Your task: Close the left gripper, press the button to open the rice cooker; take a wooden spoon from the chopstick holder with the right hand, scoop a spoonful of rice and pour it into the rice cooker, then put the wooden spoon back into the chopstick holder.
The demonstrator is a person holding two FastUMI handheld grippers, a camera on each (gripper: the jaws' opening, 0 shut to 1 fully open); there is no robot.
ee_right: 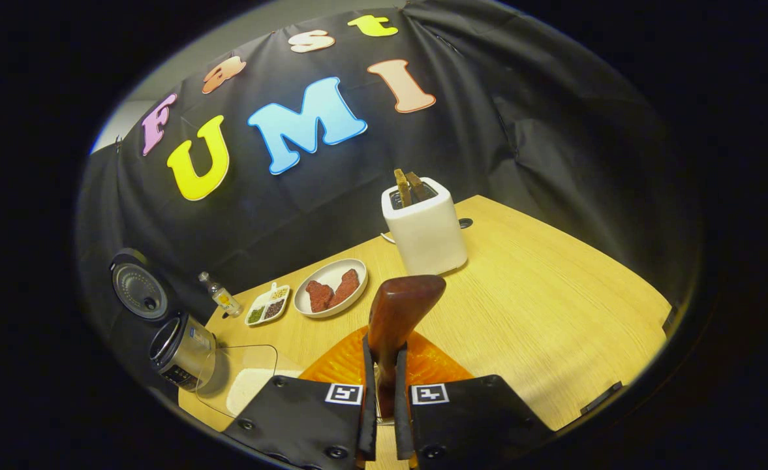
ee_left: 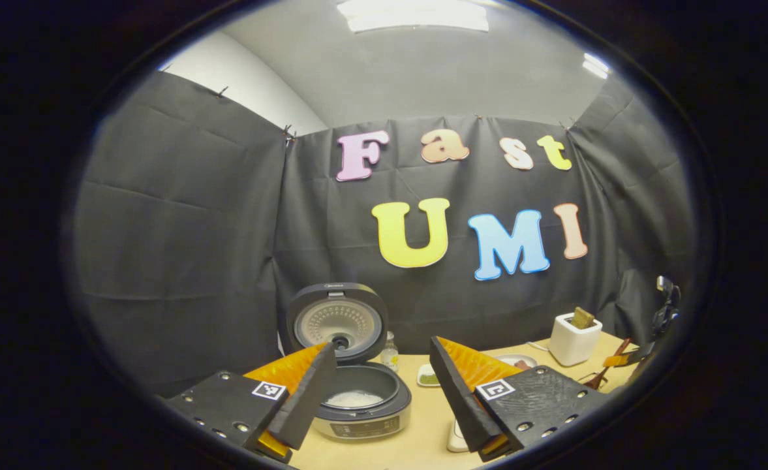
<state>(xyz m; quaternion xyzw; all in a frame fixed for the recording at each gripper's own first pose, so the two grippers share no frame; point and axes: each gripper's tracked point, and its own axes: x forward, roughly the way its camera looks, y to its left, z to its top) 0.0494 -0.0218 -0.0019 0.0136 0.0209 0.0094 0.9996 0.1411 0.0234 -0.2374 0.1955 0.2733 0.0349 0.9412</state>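
A pale wooden table (ee_right: 540, 307) fills the near ground of the right gripper view, backed by the black cloth wall. At its far edge stands a white chopstick holder (ee_right: 427, 228), upright, with two brown utensil ends showing above its top. To its left lies a white plate (ee_right: 330, 288) bearing two dark red pieces, then a small divided dish (ee_right: 267, 304) of seasonings and a small clear bottle (ee_right: 220, 295). At the far left stands the rice cooker (ee_right: 181, 351), its lid (ee_right: 137, 284) raised; just beside it, nearer the camera, sits a clear container (ee_right: 243, 385) with white rice.

In the left gripper view the rice cooker (ee_left: 363, 399) sits between the two fingers of the left gripper (ee_left: 380, 391), farther off on the table, its lid (ee_left: 337, 321) upright and white rice visible in the pot. The bottle (ee_left: 390, 352) and the dish (ee_left: 429, 376) lie behind it; the chopstick holder (ee_left: 574, 338) stands at the far right. The left gripper's fingers stand wide apart and touch nothing.

The right gripper (ee_right: 384, 405) is clamped on the wooden spoon (ee_right: 397, 320): both fingers press the handle, and the spoon's broad dark end rises upright above them, in front of the chopstick holder and well clear of it. The right gripper (ee_left: 625, 358) also appears at the right edge of the left gripper view, near the chopstick holder.
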